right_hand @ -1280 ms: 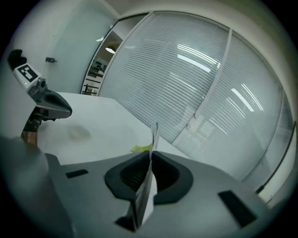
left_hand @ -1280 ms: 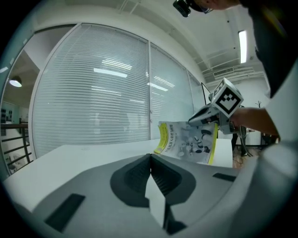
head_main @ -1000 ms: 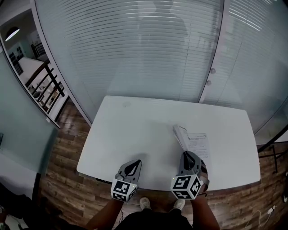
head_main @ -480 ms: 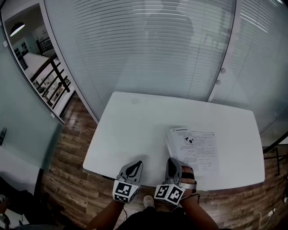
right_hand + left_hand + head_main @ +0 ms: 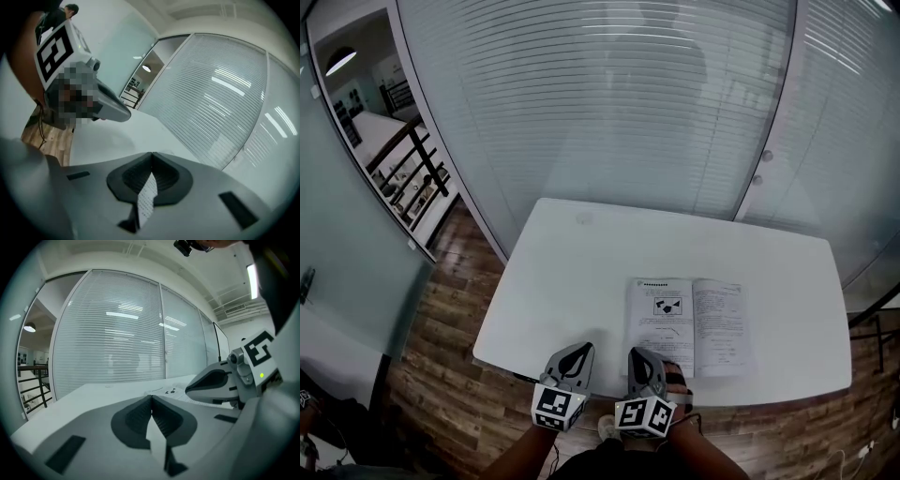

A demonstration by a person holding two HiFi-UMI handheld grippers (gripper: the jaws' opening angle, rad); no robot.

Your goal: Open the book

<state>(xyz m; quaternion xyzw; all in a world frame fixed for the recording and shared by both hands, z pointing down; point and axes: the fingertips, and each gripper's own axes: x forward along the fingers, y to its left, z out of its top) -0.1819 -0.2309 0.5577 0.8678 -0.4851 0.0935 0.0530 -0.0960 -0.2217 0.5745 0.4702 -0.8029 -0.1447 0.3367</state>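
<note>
The book (image 5: 689,323) lies open and flat on the white table (image 5: 572,281), two printed pages facing up. My right gripper (image 5: 639,354) sits at the near edge of the book's left page, its jaws closing until the tips meet. In the right gripper view the right gripper (image 5: 152,153) has nothing pinched at its tips; printed page shows through the slot under them. My left gripper (image 5: 581,349) rests shut and empty beside it, left of the book. The left gripper view shows the left gripper (image 5: 151,397) with the book (image 5: 171,391) ahead.
The table stands against a glass wall with blinds (image 5: 609,112). Wooden floor (image 5: 441,356) shows left of and below the table. A railing (image 5: 403,178) stands behind glass at far left. Both grippers hang at the table's near edge.
The book's cover and pages went from lifted to lying flat and open. My right gripper swung left and back toward the near edge. The left gripper barely moved.
</note>
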